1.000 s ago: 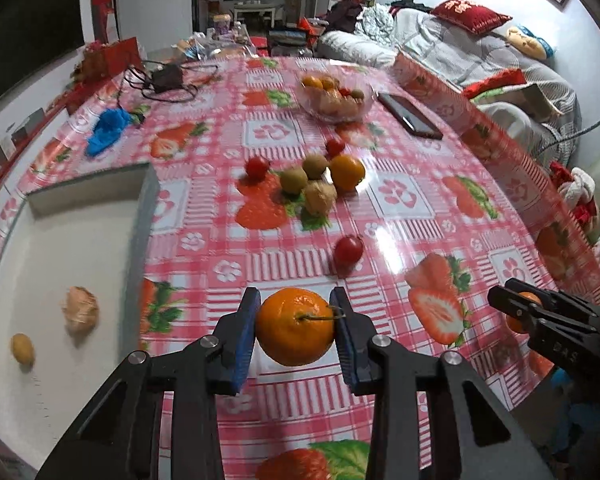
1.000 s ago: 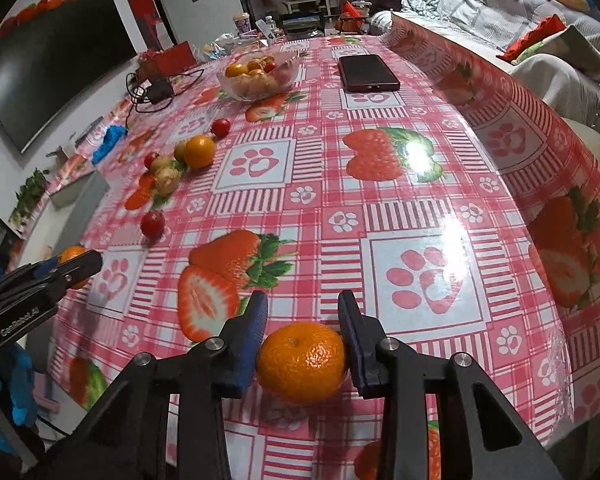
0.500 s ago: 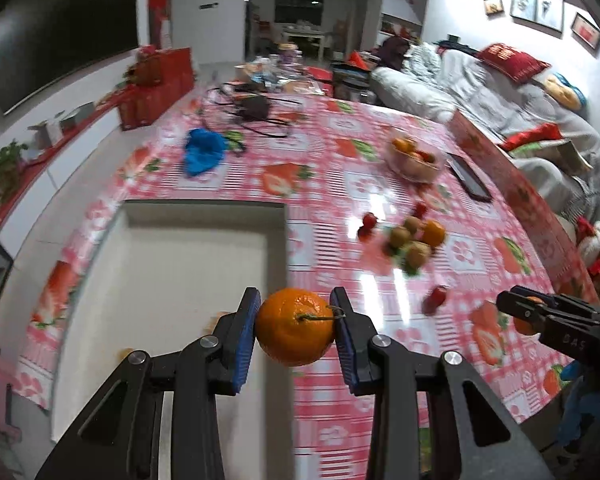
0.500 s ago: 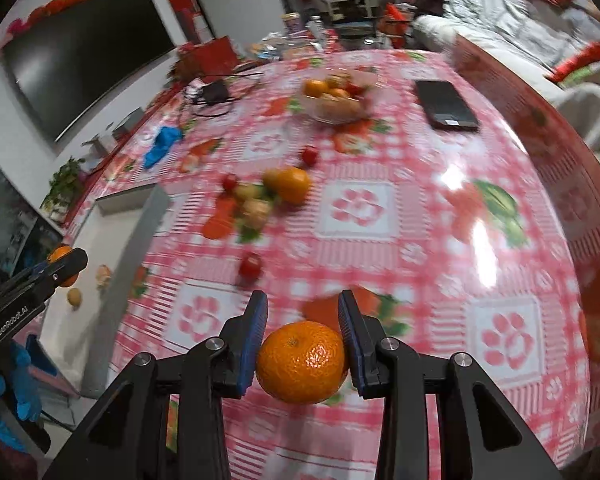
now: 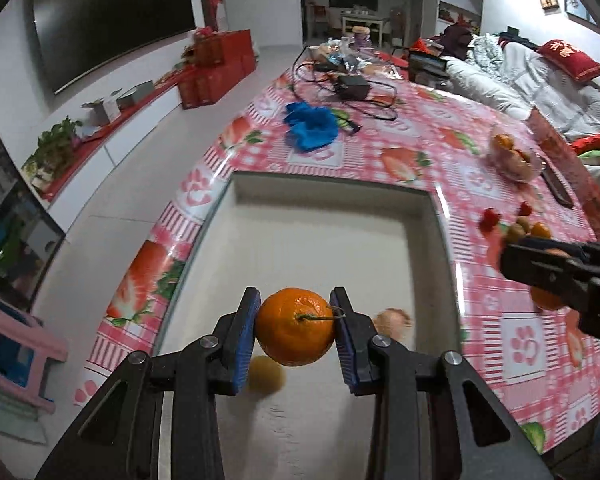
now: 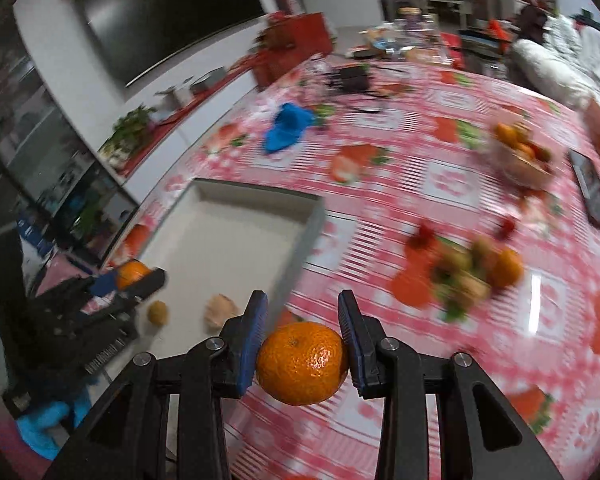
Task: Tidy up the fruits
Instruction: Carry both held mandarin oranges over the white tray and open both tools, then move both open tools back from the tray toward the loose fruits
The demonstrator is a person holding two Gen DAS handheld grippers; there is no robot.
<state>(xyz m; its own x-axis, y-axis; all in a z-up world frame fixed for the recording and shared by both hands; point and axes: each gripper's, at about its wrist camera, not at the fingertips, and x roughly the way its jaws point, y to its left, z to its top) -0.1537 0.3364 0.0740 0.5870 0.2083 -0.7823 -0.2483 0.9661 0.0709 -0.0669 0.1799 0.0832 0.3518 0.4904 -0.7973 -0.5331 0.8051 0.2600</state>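
The stemmed mandarin (image 5: 295, 332) sat clamped between my left gripper (image 5: 296, 334) pads, hanging right over the white tray (image 5: 332, 184), so that hand was nearer the drop; my right gripper (image 6: 302, 354) pinched a second mandarin (image 6: 302, 364) above the tablecloth (image 6: 452, 176), just beside the tray's right wall

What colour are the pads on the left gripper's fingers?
Blue pads, clearest in the left wrist view.
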